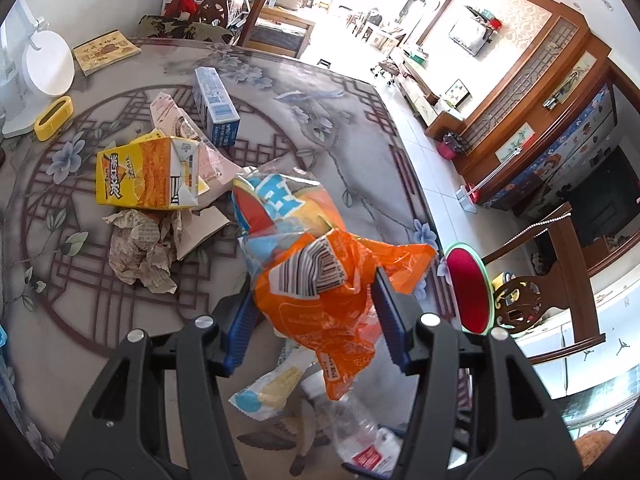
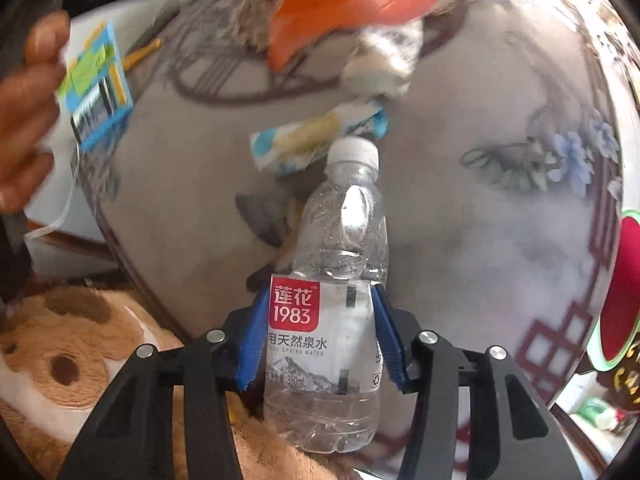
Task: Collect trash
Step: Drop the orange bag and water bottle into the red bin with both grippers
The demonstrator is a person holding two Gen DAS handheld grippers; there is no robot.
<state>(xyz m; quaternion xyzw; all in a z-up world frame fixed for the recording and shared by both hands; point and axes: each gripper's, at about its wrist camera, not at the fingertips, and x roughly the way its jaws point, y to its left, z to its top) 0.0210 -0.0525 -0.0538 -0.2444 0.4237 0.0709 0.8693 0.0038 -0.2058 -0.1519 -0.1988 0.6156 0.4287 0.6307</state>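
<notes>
My left gripper (image 1: pixel 316 304) is shut on an orange and blue plastic snack bag (image 1: pixel 320 272) held above the round patterned table (image 1: pixel 340 128). My right gripper (image 2: pixel 320 332) is shut on a clear empty water bottle (image 2: pixel 332 320) with a red and white label. The bottle also shows low in the left wrist view (image 1: pixel 360 436). A small blue and yellow wrapper (image 2: pixel 316 136) lies on the table beyond the bottle cap. The orange bag (image 2: pixel 352 4) is blurred at the top of the right wrist view.
On the table lie a yellow drink carton (image 1: pixel 148 172), a blue and white carton (image 1: pixel 216 108), crumpled paper (image 1: pixel 144 252), a yellow holder (image 1: pixel 54 118) and a white fan (image 1: pixel 44 64). A red stool (image 1: pixel 468 288) and wooden chair (image 1: pixel 560 264) stand at the right. A hand (image 2: pixel 24 112) holds a blue packet (image 2: pixel 96 88).
</notes>
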